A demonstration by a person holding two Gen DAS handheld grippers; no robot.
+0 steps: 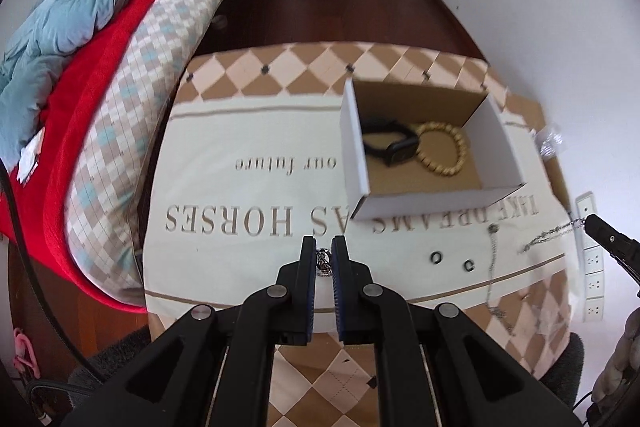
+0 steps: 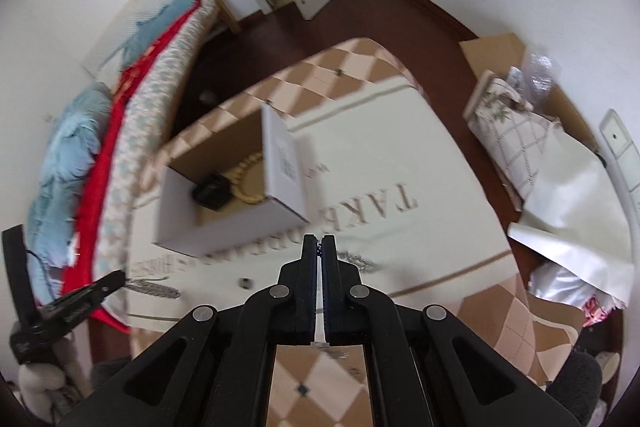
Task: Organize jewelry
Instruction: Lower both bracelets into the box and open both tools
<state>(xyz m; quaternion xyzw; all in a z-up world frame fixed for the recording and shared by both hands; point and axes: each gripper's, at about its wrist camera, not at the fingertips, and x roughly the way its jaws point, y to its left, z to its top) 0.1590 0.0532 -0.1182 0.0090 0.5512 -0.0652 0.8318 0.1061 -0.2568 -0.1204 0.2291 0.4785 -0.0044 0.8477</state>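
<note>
Left gripper [image 1: 323,247]: black hinged fingers with ribbed blue pads, closed on a small silver ornament [image 1: 324,261], apparently a ring or charm, pinched between the pad tips above the cloth. Right gripper [image 2: 320,246]: same build, fingers drawn almost together, clamping a fine silver chain [image 2: 354,261]; in the left wrist view this chain [image 1: 548,233] runs taut from the right gripper's tip down to the cloth. Tablecloth [image 1: 248,131]: cream fabric, printed with taupe lettering, bordered in tan and pale pink diamonds. Box [image 1: 352,155]: open rectangular carton, white outside, raw brown cardboard inside, standing on the cloth beyond both grippers. Contents: one black wristband device [image 1: 394,147] with a dark glossy face, and one bracelet of round golden beads [image 1: 442,149], touching each other on the box floor. Loose on the cloth, near the front edge and right of the left gripper: two small dark rings [image 1: 436,258], side by side but apart, and a second thin chain [image 1: 493,267] lying lengthways. Beside the table: a bed with checked cover, red blanket [image 1: 100,67] and crumpled blue quilt [image 1: 68,15].
</note>
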